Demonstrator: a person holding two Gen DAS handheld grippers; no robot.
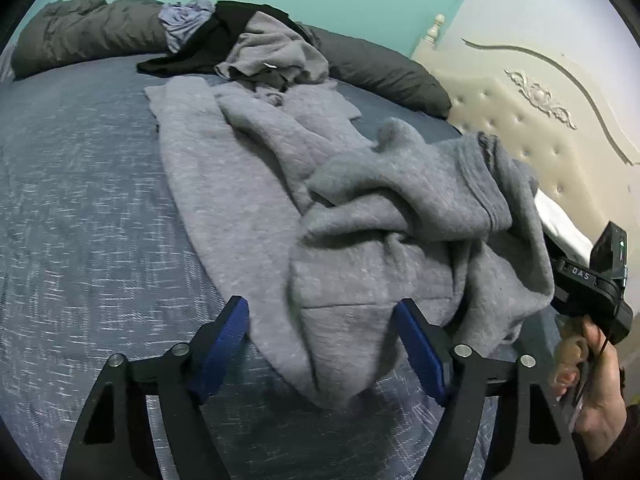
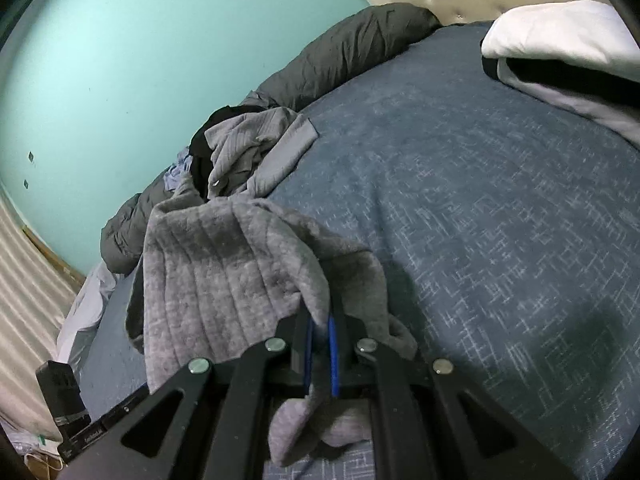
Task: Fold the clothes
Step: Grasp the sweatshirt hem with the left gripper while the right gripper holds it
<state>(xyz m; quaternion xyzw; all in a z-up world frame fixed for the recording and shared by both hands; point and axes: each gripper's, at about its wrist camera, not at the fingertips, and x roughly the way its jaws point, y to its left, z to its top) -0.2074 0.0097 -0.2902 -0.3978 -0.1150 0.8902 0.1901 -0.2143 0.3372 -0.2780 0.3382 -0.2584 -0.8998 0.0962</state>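
A bed with a blue patterned cover stands against a teal wall and a tufted cream headboard. A grey fleece garment sprawls across the cover. The left claw hangs spread wide over its near edge, while the right claw is clenched on a fold of it.

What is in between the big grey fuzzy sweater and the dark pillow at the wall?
A pile of clothes, seen in the left wrist view.

Fuzzy matt grey fleece garment lies on a woven, flecked blue cloth bedspread.
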